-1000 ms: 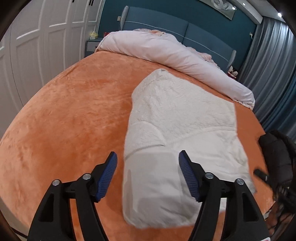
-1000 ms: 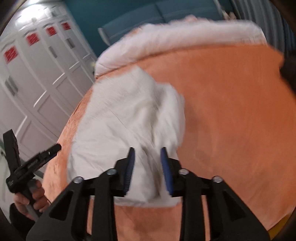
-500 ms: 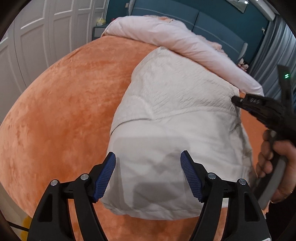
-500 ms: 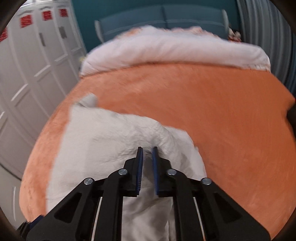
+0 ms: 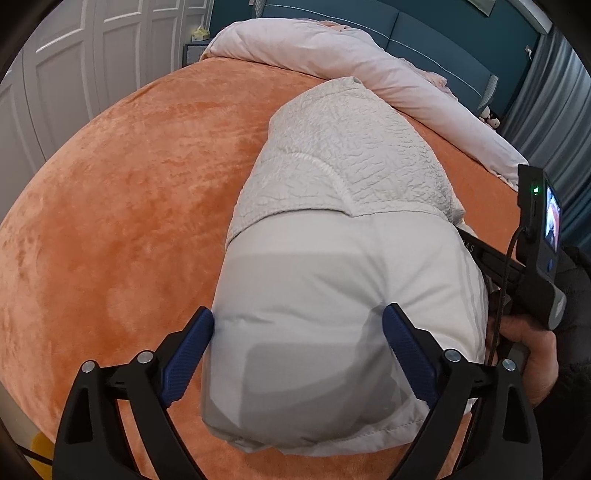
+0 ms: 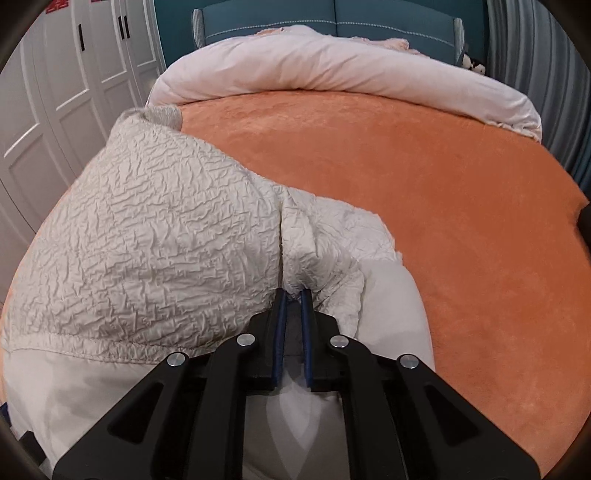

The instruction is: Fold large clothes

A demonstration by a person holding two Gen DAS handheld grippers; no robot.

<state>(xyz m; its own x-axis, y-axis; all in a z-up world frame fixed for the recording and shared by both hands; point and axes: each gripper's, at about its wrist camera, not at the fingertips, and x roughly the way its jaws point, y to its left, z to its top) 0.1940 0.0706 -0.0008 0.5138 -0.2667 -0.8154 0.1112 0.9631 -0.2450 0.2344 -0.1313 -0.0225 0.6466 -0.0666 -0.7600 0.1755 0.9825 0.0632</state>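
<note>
A large white padded jacket [image 5: 343, 229] lies partly folded on the orange bed cover [image 5: 129, 192], crinkled fabric at the far end, smooth fabric near me. My left gripper [image 5: 297, 325] is open, its blue pads on either side of the jacket's smooth near end. My right gripper [image 6: 291, 295] is shut on a pinch of the crinkled jacket fabric [image 6: 166, 236] at its right edge. The right gripper's body and the hand holding it show at the right in the left wrist view [image 5: 535, 258].
A rolled pink duvet [image 6: 332, 62] lies across the head of the bed before a blue headboard [image 6: 332, 14]. White wardrobe doors [image 6: 55, 92] stand on the left, grey curtains [image 5: 561, 92] on the right. Orange bed cover [image 6: 461, 203] lies right of the jacket.
The right gripper has closed on the jacket's right edge and gathered it in. The left gripper has moved closer, so the jacket's near end sits between its open fingers.
</note>
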